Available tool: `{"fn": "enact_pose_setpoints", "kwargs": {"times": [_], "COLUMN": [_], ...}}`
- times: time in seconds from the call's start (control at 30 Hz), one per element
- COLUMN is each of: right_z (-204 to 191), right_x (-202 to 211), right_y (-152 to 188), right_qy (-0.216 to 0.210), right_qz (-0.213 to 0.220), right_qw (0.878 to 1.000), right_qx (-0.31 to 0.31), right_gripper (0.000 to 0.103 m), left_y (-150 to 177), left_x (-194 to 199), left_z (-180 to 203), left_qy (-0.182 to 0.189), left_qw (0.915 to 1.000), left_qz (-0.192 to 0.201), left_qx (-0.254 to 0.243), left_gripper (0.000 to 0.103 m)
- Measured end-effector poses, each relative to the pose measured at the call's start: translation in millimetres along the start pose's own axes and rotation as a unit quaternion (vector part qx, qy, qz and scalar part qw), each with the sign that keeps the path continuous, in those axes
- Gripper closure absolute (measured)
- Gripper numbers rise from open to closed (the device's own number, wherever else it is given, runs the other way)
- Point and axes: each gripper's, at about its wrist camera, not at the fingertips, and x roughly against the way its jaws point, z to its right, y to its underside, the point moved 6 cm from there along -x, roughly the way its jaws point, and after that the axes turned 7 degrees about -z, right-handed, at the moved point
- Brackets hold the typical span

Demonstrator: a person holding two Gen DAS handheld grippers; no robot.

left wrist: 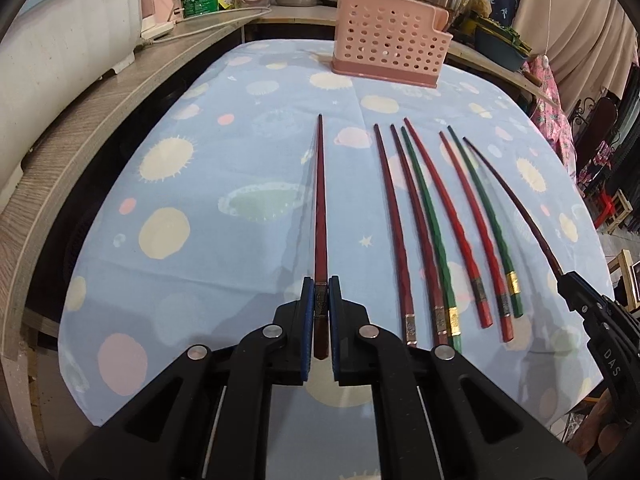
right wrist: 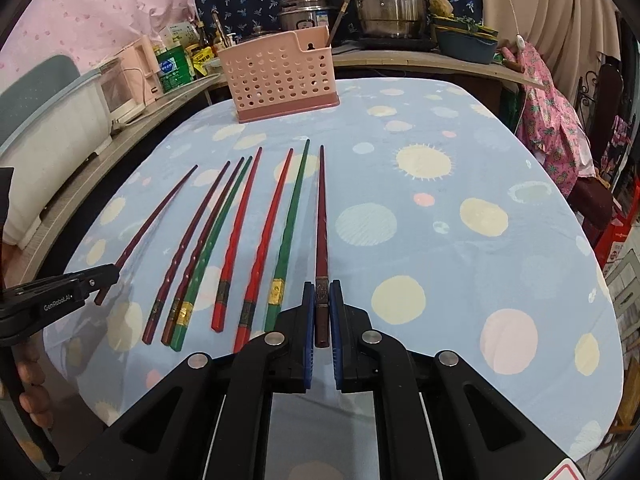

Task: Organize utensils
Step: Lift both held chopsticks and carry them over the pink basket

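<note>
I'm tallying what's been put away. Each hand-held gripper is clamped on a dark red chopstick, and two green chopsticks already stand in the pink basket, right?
Not quite. The grips are as you say, but the two green chopsticks lie on the tablecloth among the red ones, not in the pink basket. Both wrist views show this; the left hand-held gripper and right hand-held gripper each hold a dark red chopstick.
</note>
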Motion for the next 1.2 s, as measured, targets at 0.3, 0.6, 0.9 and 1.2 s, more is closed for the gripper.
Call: {"fn": "enact_pose_setpoints", "kwargs": {"times": [0.3,0.6,0.9,1.2], "right_z": [2.0,8.5,13.6,13.8], "right_x": [29.3,52.5,64.5,74.8], "right_y": [-50.9,-117.4,-178.4,-254.2], "right_qy": [-0.031,-0.059,-0.062,-0.086], "right_qz": [0.043,0.099,0.147,0.195], "right_qw": [0.998,0.992,0.985,0.974], "right_qx": [-0.032,-0.056,-0.063,-0.080], "right_gripper": [0.095,0.095,0.095,0.095], "left_y": [-33.1,-87.9,-157.1,-232.9], "left_x": [30.2,65.7,90.9,113.9], "left_z": [-0.1,4.3,13.3,24.3], "left_qy": [0.002,0.014,0.033,0.070], "left_qw": [0.9995,0.9967,0.9916,0.9837], "left_qz": [0.029,0.078,0.123,0.163], "left_qx": [0.011,0.016,0.018,0.028], "left_gripper": [0.096,0.096,0.096,0.096]}}
